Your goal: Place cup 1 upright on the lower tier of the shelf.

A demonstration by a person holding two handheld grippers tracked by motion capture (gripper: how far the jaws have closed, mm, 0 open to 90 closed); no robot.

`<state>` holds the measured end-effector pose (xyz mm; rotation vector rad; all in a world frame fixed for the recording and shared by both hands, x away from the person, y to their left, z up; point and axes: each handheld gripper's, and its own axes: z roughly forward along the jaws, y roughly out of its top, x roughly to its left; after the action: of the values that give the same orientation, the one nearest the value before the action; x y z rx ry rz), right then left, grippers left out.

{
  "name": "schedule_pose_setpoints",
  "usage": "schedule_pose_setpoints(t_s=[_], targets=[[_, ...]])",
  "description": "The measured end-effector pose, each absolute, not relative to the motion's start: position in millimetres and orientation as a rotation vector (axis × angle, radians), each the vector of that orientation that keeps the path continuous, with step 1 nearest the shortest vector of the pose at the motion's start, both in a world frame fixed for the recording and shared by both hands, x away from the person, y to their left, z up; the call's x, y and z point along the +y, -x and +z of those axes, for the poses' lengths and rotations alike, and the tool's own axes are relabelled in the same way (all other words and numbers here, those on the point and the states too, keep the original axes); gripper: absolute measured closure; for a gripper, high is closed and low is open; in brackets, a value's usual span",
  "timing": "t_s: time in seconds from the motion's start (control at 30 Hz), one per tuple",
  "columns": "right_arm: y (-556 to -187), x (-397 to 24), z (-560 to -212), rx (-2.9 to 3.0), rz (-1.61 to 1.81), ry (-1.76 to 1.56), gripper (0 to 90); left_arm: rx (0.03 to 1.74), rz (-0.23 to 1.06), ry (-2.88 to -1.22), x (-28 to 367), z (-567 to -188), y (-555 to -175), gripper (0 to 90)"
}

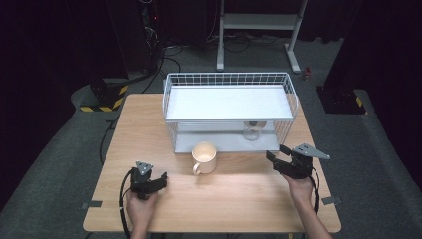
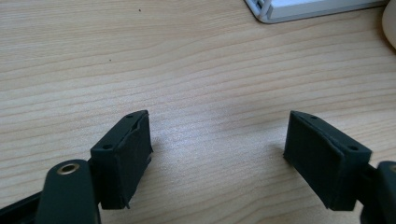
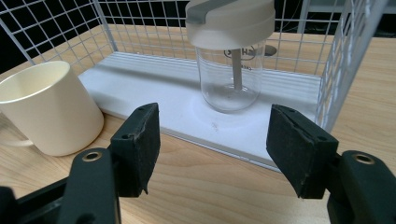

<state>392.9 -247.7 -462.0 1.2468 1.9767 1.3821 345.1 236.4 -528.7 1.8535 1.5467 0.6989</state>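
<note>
A cream mug (image 1: pixel 205 157) stands on the wooden table (image 1: pixel 224 199) just in front of a white two-level wire rack (image 1: pixel 229 109). On the rack's lower shelf (image 3: pixel 154 84) stands a clear lidded cup (image 3: pixel 229 70) with a straw inside. My right gripper (image 3: pixel 215 140) is open and empty. It points at that cup from just outside the shelf's front edge, with the mug (image 3: pixel 51 109) to its left. In the high view my right gripper (image 1: pixel 278 154) sits right of the mug. Over bare wood at the front left, my left gripper (image 2: pixel 217 149) is open with nothing between its pads.
The rack's top shelf (image 1: pixel 229 102) is a flat white board inside a wire rim. A corner of the rack (image 2: pixel 299 9) shows at the top of the left gripper view. Cables and a metal stand (image 1: pixel 259 22) lie on the floor beyond the table.
</note>
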Motion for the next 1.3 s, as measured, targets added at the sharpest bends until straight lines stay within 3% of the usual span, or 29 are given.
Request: schedule_pose_setpoints(t_s=[1.3], targets=[[-351, -287, -485, 1.957, 1.342, -1.295, 31.2, 1.55, 0.699, -1.85, 236, -529, -345, 22.9]])
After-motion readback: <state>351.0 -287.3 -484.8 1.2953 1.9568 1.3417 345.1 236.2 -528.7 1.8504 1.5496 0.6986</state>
